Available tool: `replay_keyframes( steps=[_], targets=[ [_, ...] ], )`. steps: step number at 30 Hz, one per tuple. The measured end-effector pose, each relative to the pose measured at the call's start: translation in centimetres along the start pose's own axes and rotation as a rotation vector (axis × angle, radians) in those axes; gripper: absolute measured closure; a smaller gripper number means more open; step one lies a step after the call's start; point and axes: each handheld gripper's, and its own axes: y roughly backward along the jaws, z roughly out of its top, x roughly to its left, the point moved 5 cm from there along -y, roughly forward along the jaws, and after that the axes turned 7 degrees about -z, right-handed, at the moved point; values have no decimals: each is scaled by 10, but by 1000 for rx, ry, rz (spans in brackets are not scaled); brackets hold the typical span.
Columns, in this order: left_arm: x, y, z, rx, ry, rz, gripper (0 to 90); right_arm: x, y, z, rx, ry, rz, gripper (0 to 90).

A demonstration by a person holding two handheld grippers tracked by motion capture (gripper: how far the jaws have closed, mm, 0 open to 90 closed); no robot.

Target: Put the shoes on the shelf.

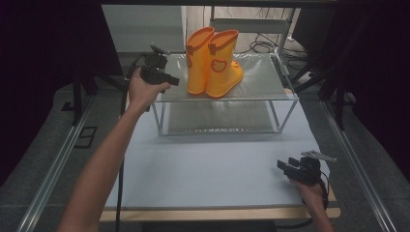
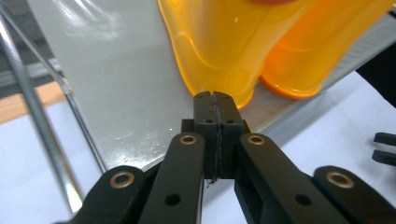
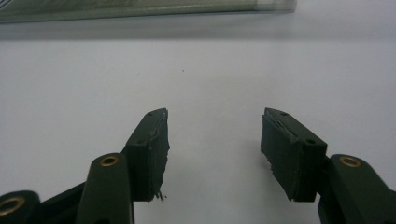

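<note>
Two orange-yellow rubber boots (image 1: pixel 212 63) stand upright side by side on a raised grey shelf (image 1: pixel 261 82) with a thin metal frame. My left gripper (image 1: pixel 171 80) is at the shelf's left front corner, pointing at the boots. In the left gripper view it (image 2: pixel 214 96) is shut with nothing between the pads, its tips just short of the nearer boot's (image 2: pixel 219 46) sole edge; the other boot (image 2: pixel 313 51) stands behind. My right gripper (image 1: pixel 282 166) rests low over the table near the front right, and in the right gripper view it (image 3: pixel 215 135) stands open and empty.
The pale blue table top (image 1: pixel 208 164) stretches between the shelf and the front edge. Metal rails (image 1: pixel 58 164) run along both sides. Cables (image 1: pixel 263 47) lie on the floor behind the shelf. Dark surroundings close in left and right.
</note>
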Motion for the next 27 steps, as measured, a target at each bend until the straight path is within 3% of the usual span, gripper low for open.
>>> replay_keyframes(
  steps=[4, 11, 15, 20, 22, 24, 27],
  targets=[
    [5, -16, -1, 19, 2, 20, 900, 0, 1, 1, -3, 2, 2, 417],
    [16, -40, -1, 16, 41, 66, 900, -1, 0, 0, -2, -2, 1, 417],
    [14, -52, -2, 16, 54, 72, 900, 0, 1, 0, -4, 0, 2, 417],
    [12, -51, 0, 8, 45, 72, 900, 0, 0, 0, -1, 0, 0, 417],
    [7, -51, 0, 5, 45, 48, 900, 1, 0, 1, -4, 3, 2, 417],
    [3, -50, 1, 3, 25, 67, 900, 2, 0, 1, -6, 4, 3, 417],
    [0, -48, 2, 1, 26, 59, 900, 3, 0, 2, -7, -1, 7, 417]
  ],
)
